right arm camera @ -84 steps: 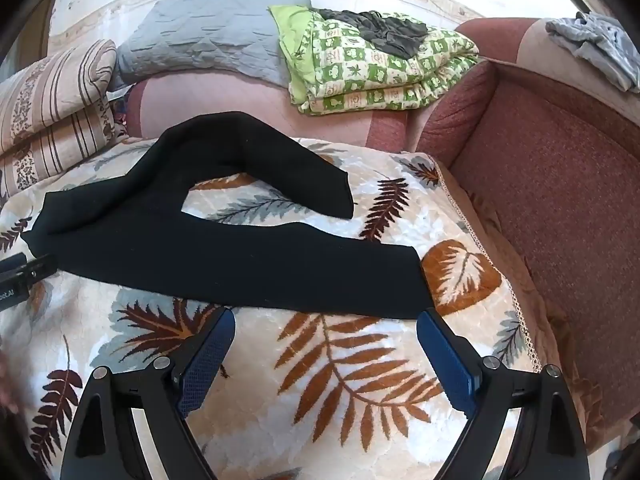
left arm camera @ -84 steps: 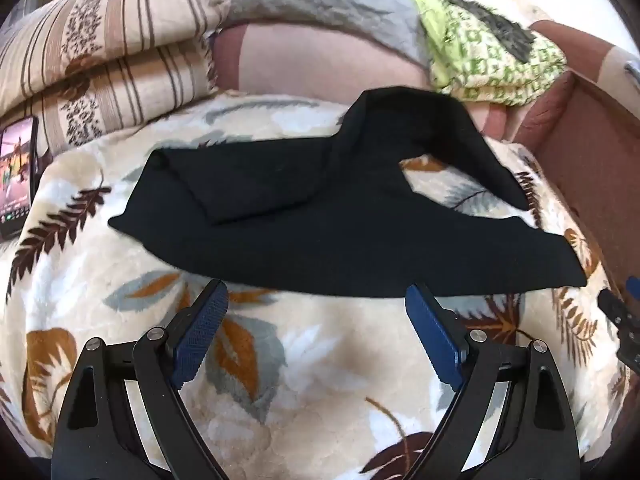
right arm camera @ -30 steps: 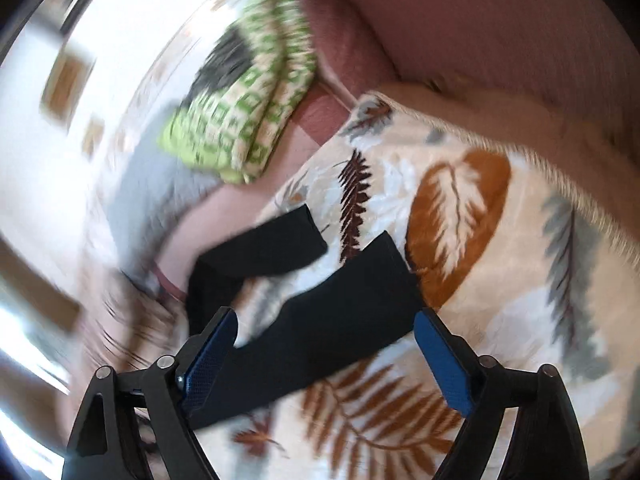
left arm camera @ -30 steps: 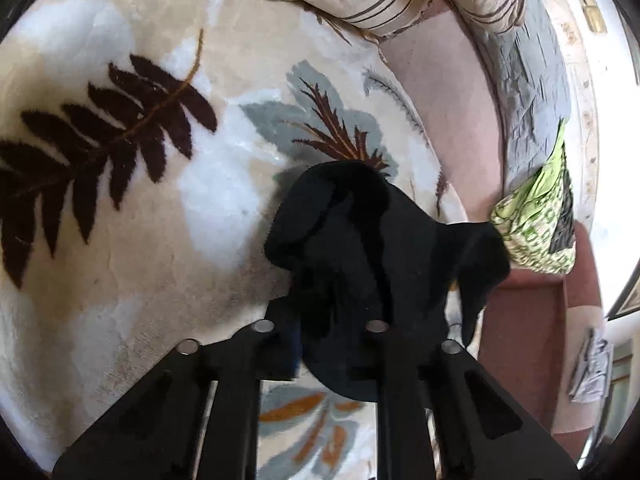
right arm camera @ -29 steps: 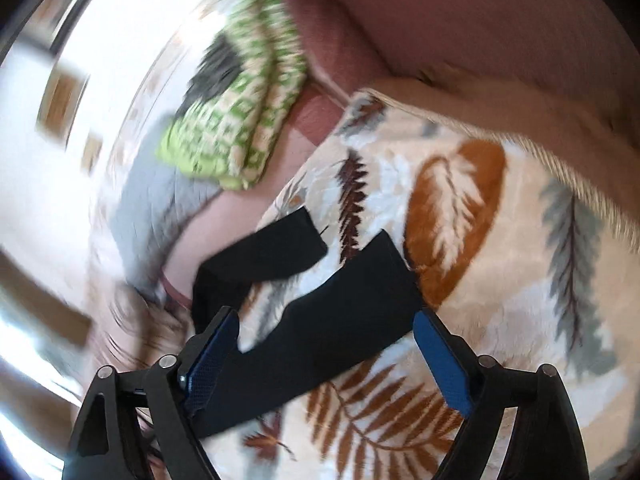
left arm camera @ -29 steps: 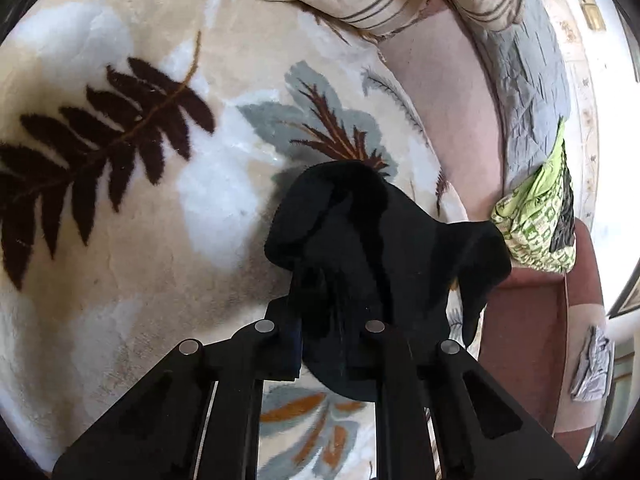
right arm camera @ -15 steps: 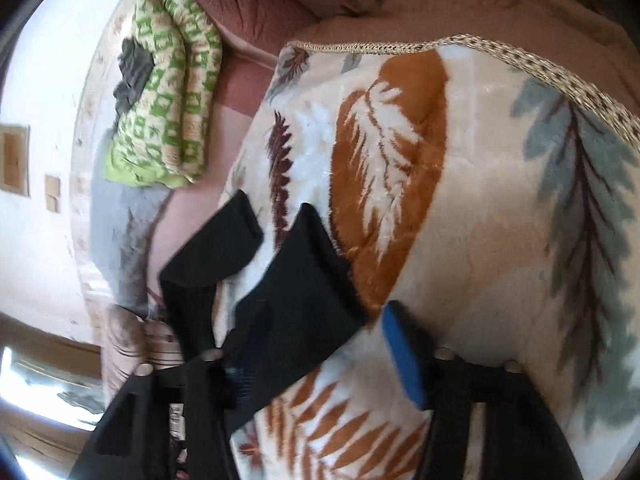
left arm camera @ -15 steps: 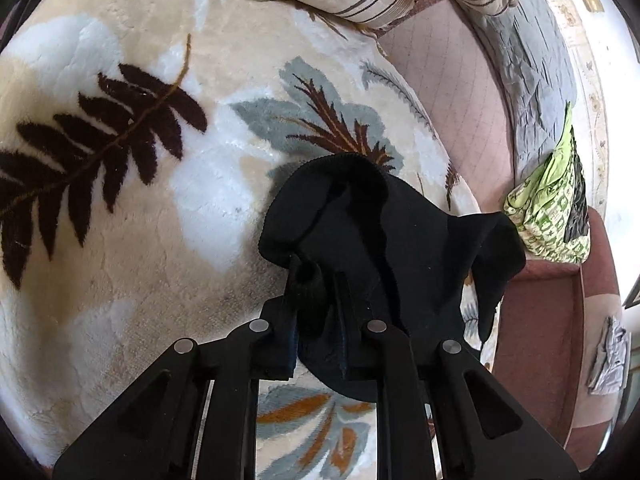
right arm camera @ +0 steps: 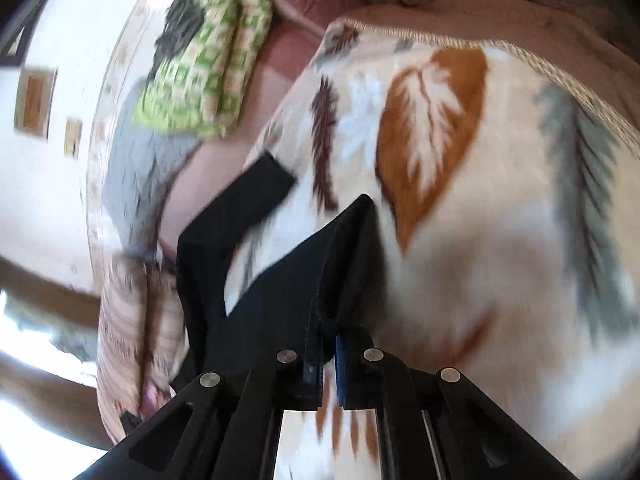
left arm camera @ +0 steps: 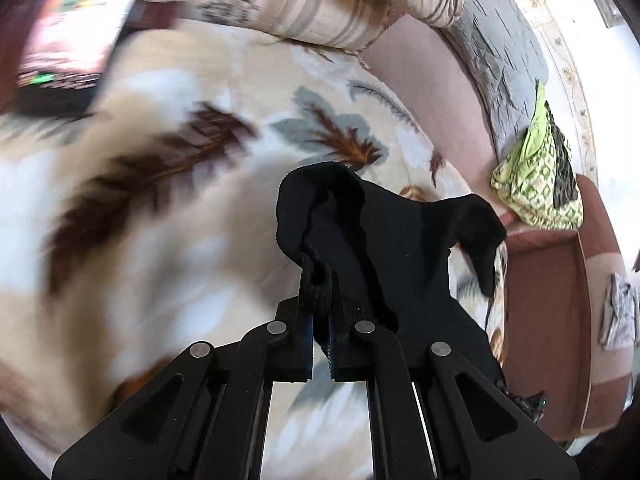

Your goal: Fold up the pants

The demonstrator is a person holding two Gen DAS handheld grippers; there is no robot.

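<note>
Pants [left arm camera: 400,240] lie unfolded on the leaf-print blanket [left arm camera: 180,240], 2 ends pinched: left gripper [left arm camera: 319,320] clamps a bunched end, right gripper [right arm camera: 326,344] a leg hem. Grasping looks done; every fold remains.

Motion-blurred blanket [left arm camera: 132,216]; pants [right arm camera: 280,280] partly behind tongs.

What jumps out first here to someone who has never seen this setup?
The black pants, bunched and pinched at both ends: the left gripper clamps one end, the right gripper the other. Beneath lies a cream leaf-patterned blanket, with a bright green checked quilt on the sofa behind.
</note>
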